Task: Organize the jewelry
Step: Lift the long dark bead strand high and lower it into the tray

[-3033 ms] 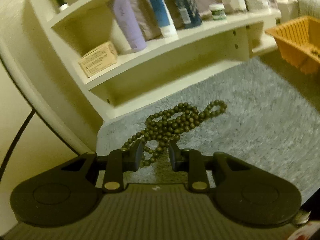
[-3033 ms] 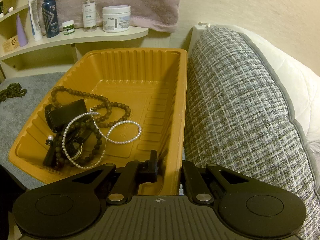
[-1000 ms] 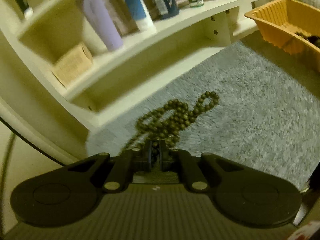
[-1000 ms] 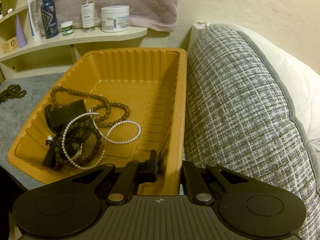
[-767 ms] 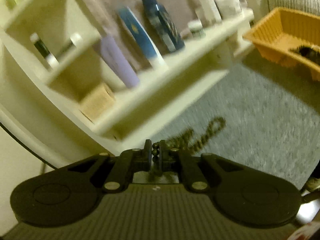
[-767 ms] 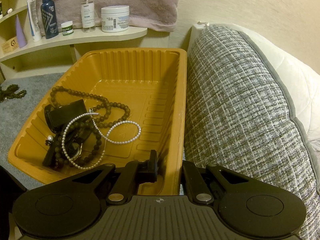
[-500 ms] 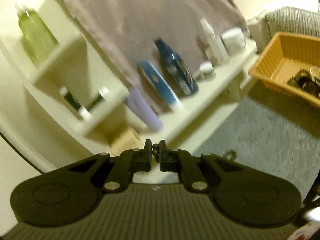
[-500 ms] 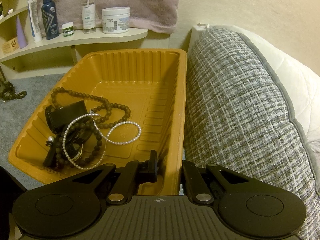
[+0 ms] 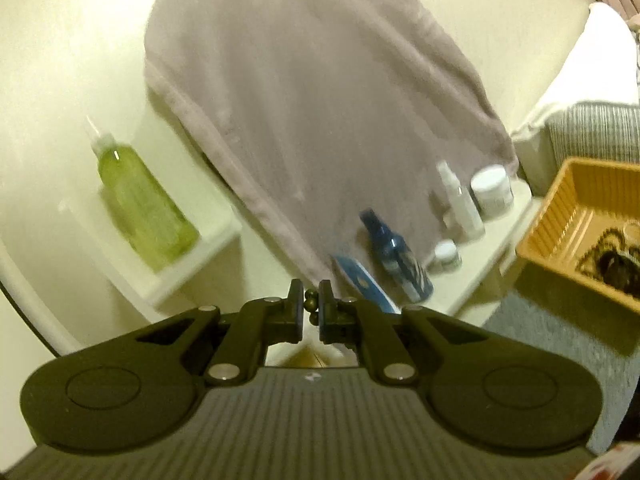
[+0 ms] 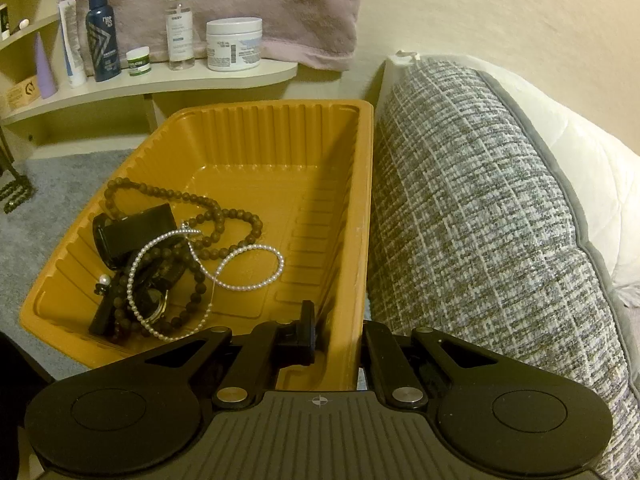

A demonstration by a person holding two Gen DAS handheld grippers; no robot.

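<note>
An orange ribbed tray [image 10: 256, 152] is shown on a grey carpet [image 10: 60, 176], its right wall touching a grey woven cushion [image 10: 480, 208]. In the tray's left half a brown bead necklace [image 10: 224, 216], a white pearl strand [image 10: 248, 264] and a black flat case [image 10: 136, 228] are heaped together; the strands overlap each other and the case. The right half of the tray floor is left bare.

The right gripper [image 10: 338, 334] is clamped on the tray's right wall near its front corner, one finger inside the wall and the other outside it. The left gripper [image 9: 311, 312] is closed on a dark bead chain [image 9: 310, 307], of which only a few beads are seen between the pads.

In the right wrist view alone, the lower end of that chain [image 10: 16, 194] is seen at the far left edge, hanging down to the carpet, well apart from the tray. The curved shelf [image 10: 160, 80] behind the tray is also resolved there, carrying a white jar [image 10: 234, 44], a clear spray bottle [image 10: 179, 20] and a dark blue bottle [image 10: 102, 28].

In the left wrist view alone, a green bottle [image 9: 140, 204] on an upper shelf [image 9: 192, 264] and the full spread of a hanging towel [image 9: 312, 100] are shown; the tray [image 9: 560, 232] appears at the right edge, blurred.
</note>
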